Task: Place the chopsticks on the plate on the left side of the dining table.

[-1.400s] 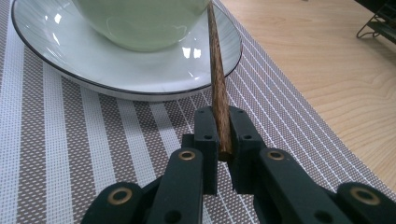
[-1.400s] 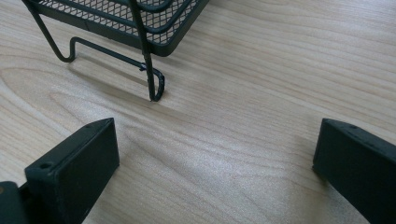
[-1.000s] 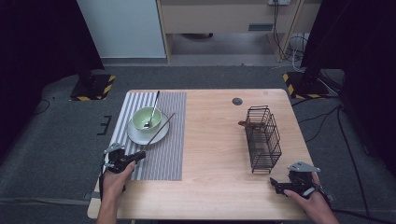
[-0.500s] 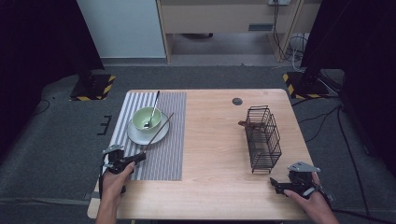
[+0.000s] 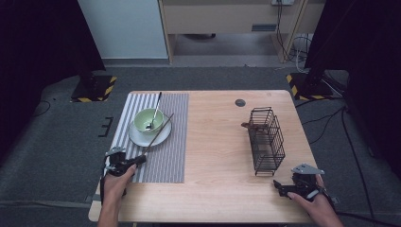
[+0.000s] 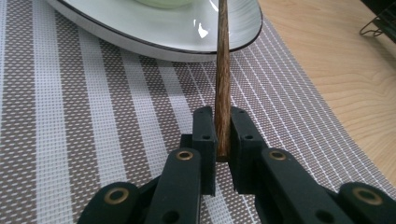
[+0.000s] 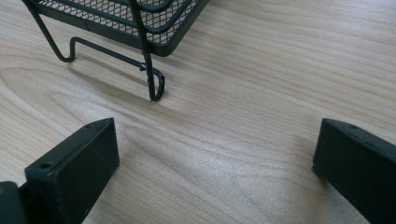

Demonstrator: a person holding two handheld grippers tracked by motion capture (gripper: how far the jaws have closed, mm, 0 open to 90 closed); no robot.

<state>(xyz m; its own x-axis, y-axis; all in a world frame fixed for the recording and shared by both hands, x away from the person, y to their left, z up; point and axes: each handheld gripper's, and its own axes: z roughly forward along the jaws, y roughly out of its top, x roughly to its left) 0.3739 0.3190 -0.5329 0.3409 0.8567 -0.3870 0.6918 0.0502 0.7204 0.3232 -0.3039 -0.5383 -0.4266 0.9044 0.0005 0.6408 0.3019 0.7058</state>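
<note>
Counting one chopstick (image 6: pixel 222 70) (one bowl (image 5: pixel 148 120))

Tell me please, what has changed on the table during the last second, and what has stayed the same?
Little changed. The left gripper drew slightly back toward the person along the striped placemat and is shut on the near end of the wooden chopstick, whose far end leans on the plate. The right gripper, open, the bowl, the spoon and the wire rack stayed put.

Brown-and-white striped placemat (image 6: pixel 93 107) under the black left gripper (image 6: pixel 223 135); dark brown chopstick (image 6: pixel 222 70) between its jaws; white, dark-rimmed plate (image 6: pixel 177 32) ahead.
</note>
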